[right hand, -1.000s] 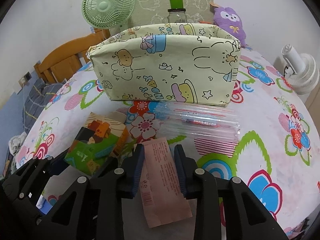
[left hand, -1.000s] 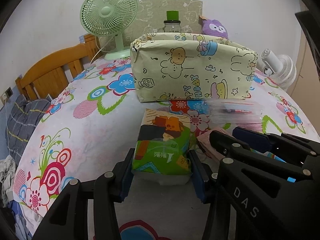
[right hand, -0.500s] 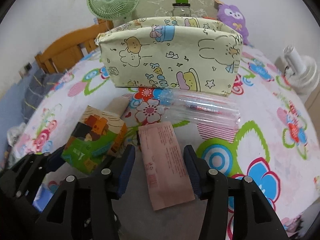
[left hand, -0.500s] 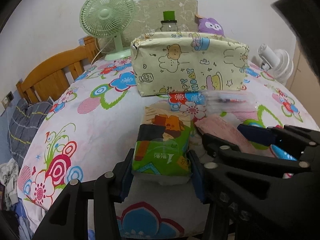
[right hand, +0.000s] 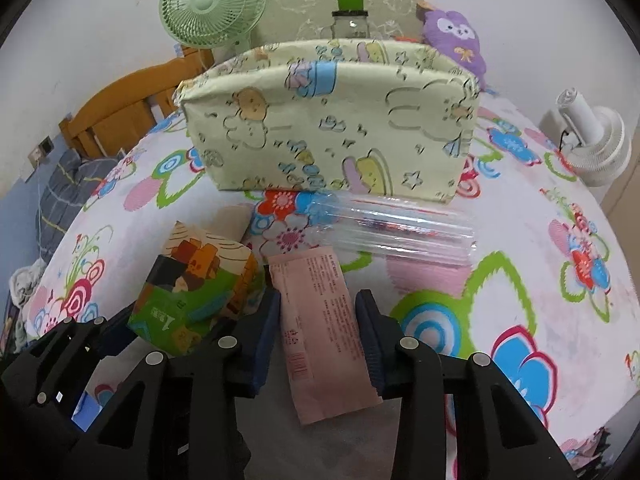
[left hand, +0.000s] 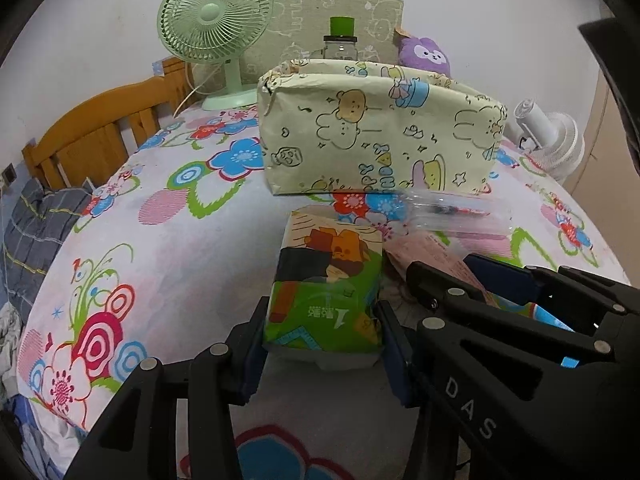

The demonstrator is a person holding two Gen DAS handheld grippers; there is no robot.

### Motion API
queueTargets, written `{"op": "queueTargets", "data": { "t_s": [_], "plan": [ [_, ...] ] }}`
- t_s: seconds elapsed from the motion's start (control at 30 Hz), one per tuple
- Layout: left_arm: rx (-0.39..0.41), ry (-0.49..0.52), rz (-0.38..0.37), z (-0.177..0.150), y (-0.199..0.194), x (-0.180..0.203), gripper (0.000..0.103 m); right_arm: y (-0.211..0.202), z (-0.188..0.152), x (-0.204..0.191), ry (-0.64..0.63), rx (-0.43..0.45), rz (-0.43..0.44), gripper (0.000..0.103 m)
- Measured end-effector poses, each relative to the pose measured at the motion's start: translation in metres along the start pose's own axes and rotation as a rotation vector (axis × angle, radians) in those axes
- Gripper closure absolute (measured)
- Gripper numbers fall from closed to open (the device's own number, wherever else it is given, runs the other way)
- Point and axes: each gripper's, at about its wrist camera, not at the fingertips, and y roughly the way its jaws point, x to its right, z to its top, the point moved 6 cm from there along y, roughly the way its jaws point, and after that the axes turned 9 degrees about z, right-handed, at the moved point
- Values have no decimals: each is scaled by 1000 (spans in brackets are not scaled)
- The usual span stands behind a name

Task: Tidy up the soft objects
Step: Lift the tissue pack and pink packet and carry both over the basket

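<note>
My left gripper (left hand: 322,322) is shut on a green and orange tissue pack (left hand: 328,280) that rests on the flowered tablecloth; the pack also shows in the right wrist view (right hand: 196,284). My right gripper (right hand: 318,320) straddles a flat pink packet (right hand: 320,320) lying on the cloth, jaws open with gaps on both sides. A clear plastic sleeve (right hand: 392,228) lies just beyond the packet. A pale yellow cartoon-print fabric bag (right hand: 332,136) stands open-topped behind them, also visible in the left wrist view (left hand: 380,132).
A green desk fan (left hand: 216,28), a green-capped jar (left hand: 342,42) and a purple plush (left hand: 426,54) stand behind the bag. A white fan (right hand: 592,140) lies at the right. A wooden chair (left hand: 92,132) stands left of the table (left hand: 168,248).
My right gripper's jaws opened from around the pink packet, then narrowed slightly around it. My left gripper has kept its hold on the tissue pack.
</note>
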Motion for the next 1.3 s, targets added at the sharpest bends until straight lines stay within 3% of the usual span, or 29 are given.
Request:
{"op": "queueTargets", "data": {
  "t_s": [1.3],
  "plan": [
    [204, 7, -29, 66, -86, 19, 53, -104, 53, 5, 12, 236, -16, 62]
  ]
}}
